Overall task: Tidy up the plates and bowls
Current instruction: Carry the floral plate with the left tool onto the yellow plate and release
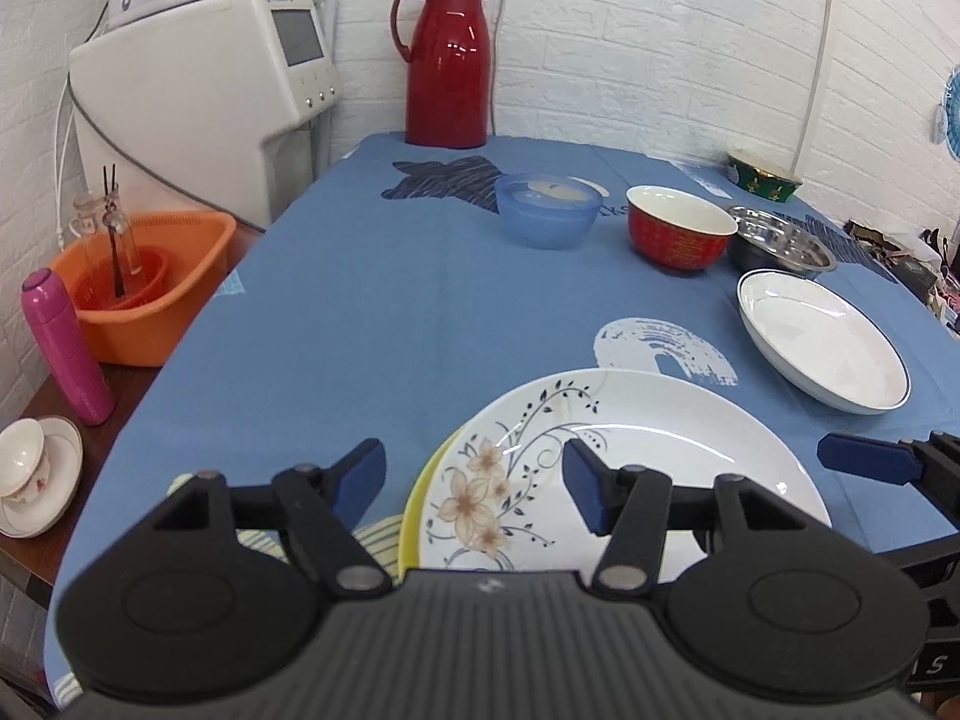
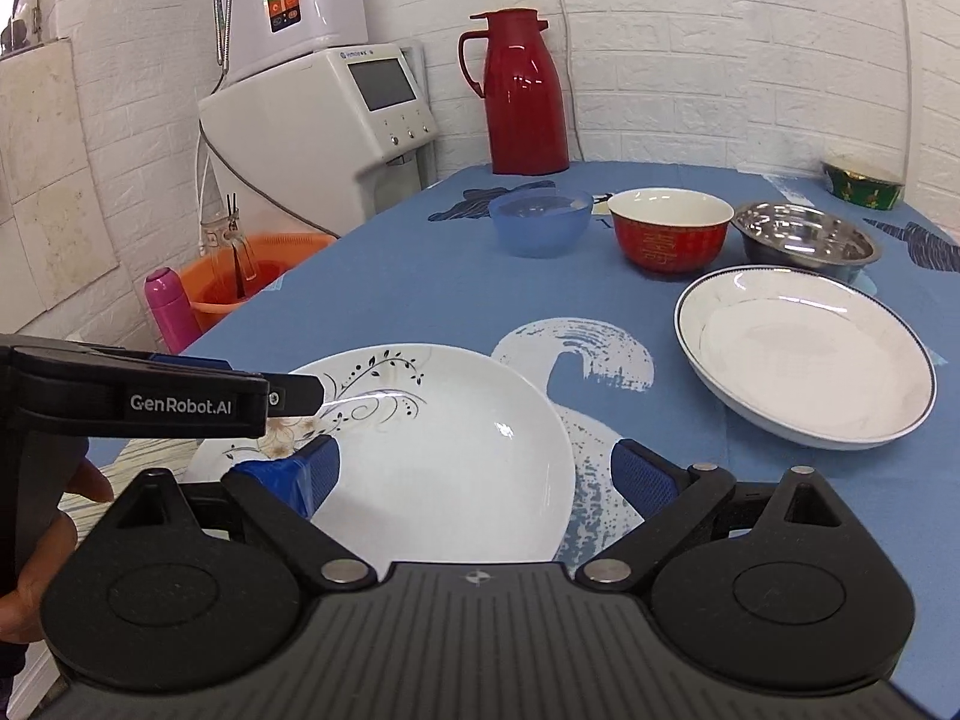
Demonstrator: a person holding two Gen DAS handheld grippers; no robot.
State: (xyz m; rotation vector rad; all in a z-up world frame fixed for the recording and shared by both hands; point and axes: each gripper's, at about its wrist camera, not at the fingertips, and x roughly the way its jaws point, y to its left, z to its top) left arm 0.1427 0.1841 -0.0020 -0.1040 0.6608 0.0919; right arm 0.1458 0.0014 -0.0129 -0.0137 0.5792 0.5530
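Between the blue pads of the left tongs [image 1: 474, 480], which stood apart with nothing held, lay the near-left rim of the flowered plate [image 1: 630, 468], resting on a yellow plate [image 1: 420, 516] whose edge showed only at its 9 o'clock side. The right tongs [image 2: 474, 474] were likewise spread wide and empty, low over the same flowered plate [image 2: 450, 456] from its 4 o'clock side; whether either pad touched the china could not be told. A person's hand [image 2: 36, 570] held the left tool at the frame's left edge.

From the right tongs the rimmed white plate [image 2: 804, 354] lay at about 1 o'clock on the blue counter [image 2: 420, 300], well apart from the stack, and from the left tongs at about 2 o'clock [image 1: 822, 342]. The right tongs looked nearer to it, so by my reading the coming move fell to that side: reach out toward 1 o'clock and take the near rim. The plate being round, no axis mattered, only which edge faced the pads.

Beyond it, at 12 o'clock, stood the blue bowl [image 2: 537, 222], the red bowl [image 2: 669, 234] and the steel bowl [image 2: 804, 237] in a row
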